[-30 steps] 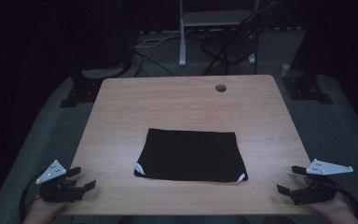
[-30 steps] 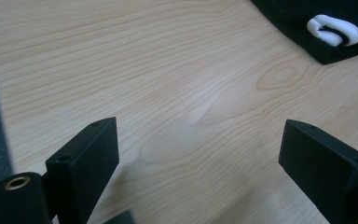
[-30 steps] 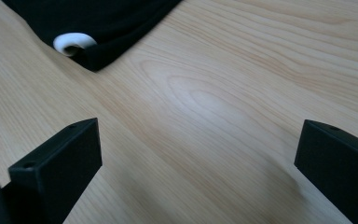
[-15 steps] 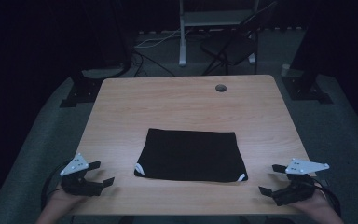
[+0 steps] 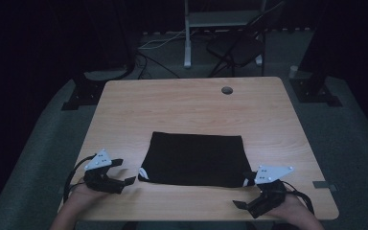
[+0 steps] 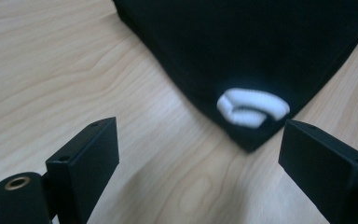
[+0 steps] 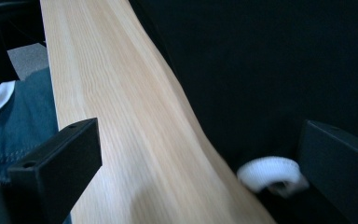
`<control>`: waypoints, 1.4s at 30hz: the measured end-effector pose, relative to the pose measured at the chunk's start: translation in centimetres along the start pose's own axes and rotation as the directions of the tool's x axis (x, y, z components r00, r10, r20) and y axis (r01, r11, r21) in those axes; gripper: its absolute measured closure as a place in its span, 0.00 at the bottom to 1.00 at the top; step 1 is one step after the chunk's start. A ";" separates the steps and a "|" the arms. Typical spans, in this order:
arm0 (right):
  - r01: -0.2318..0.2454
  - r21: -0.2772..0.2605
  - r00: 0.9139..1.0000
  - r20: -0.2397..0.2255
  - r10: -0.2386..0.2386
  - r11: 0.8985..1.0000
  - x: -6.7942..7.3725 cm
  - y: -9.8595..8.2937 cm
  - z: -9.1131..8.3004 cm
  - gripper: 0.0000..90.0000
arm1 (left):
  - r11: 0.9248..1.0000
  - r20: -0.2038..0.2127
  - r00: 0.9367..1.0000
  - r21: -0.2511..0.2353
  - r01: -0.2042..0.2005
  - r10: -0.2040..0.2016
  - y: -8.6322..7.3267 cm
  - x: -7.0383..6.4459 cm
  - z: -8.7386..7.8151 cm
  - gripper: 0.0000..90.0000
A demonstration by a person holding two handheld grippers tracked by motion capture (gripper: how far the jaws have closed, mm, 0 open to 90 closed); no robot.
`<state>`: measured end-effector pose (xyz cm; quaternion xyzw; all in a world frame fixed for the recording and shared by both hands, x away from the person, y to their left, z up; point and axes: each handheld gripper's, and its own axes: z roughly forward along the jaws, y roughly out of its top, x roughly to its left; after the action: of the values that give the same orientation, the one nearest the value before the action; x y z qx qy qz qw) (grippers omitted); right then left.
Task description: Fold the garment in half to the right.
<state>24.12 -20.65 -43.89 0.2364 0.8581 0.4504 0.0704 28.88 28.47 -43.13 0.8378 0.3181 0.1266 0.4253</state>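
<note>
High view first: a folded black cloth point(image 5: 195, 159) lies flat on the wooden table point(image 5: 182, 108), toward the edge nearest the person, with a white loop point(image 5: 143, 173) showing at each of its two near corners. The left gripper point(image 5: 124, 172) sits just beside the cloth's near left corner, jaws spread wide and empty. The right gripper point(image 5: 245, 191) sits at the cloth's near right corner, also spread, holding nothing. In the left gripper view the cloth's corner points between the jaws — not yet inside them. This looks like the approach before a two-corner pickup. Next, each gripper should slide forward until its corner lies between the jaws, then close.
</note>
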 end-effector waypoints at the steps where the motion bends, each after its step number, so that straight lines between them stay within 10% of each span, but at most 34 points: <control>1: 0.004 0.000 1.000 0.003 -0.004 1.000 0.0 0.2 0.3 0.01 | 1.000 0.004 1.000 0.002 0.000 0.000 0.2 0.1 0.2 0.13; 15: 0.079 0.061 0.996 0.028 -0.081 0.995 1.4 5.3 4.9 0.01 | 0.998 0.013 0.998 0.040 -0.055 0.055 4.2 1.5 1.8 0.13; 42: 0.149 0.076 0.986 -0.085 -0.142 0.986 4.0 11.8 14.3 0.01 | 0.992 -0.047 0.996 0.109 -0.066 0.071 8.4 4.8 7.8 0.13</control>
<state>29.44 -2.49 -42.32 0.1575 0.8929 0.4176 0.0591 39.84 22.96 -41.49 0.8664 0.3059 0.1450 0.3671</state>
